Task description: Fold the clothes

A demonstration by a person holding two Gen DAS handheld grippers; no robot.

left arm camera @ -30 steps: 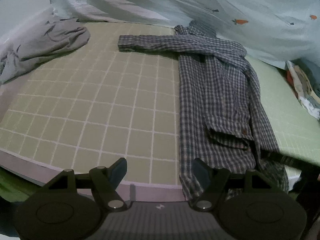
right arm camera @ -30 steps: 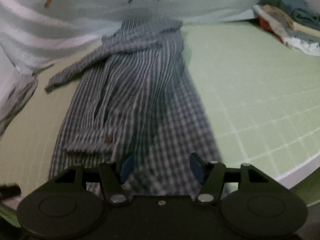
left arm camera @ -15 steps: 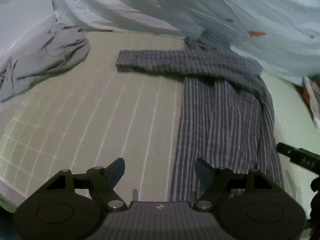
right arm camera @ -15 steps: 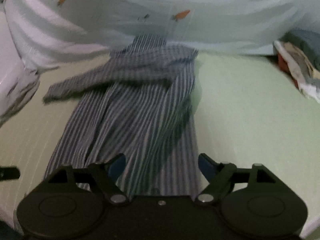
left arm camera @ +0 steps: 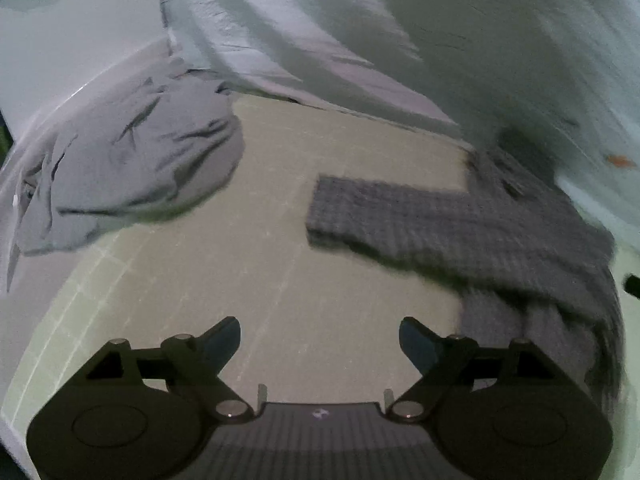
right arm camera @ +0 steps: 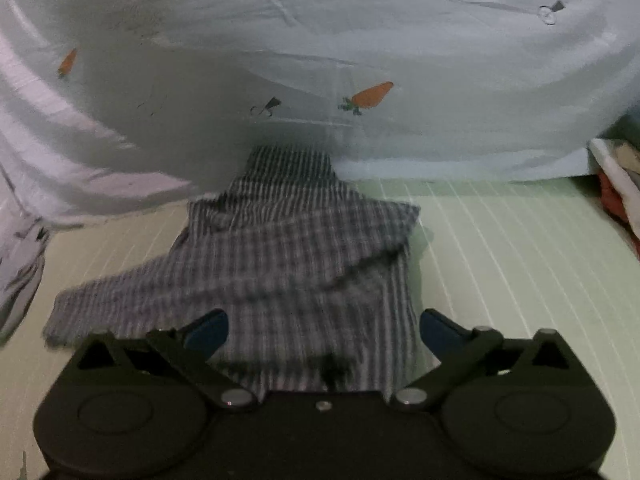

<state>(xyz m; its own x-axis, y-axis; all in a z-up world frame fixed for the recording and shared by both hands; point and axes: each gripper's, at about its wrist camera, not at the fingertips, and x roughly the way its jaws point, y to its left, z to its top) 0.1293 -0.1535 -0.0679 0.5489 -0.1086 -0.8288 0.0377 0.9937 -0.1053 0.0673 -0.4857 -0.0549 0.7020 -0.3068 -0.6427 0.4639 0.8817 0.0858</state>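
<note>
Both grippers had advanced up the shirt (right arm camera: 288, 264) toward the mat's (right arm camera: 500, 248) far edge, fingers widening, nothing between them: left gripper (left arm camera: 320, 340) beside the sleeve (left arm camera: 384, 208), right gripper (right arm camera: 324, 328) over the shoulders, probably for the next fold.

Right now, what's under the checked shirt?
The checked shirt lies flat on the green grid mat, which shows all around it. Whether anything else hides beneath it cannot be seen.

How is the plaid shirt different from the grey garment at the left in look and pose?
The plaid shirt has a checked pattern; the grey garment is plain. The plaid shirt lies spread out with one sleeve stretched sideways; the grey garment is a crumpled heap. Both rest on the green gridded mat.
</note>
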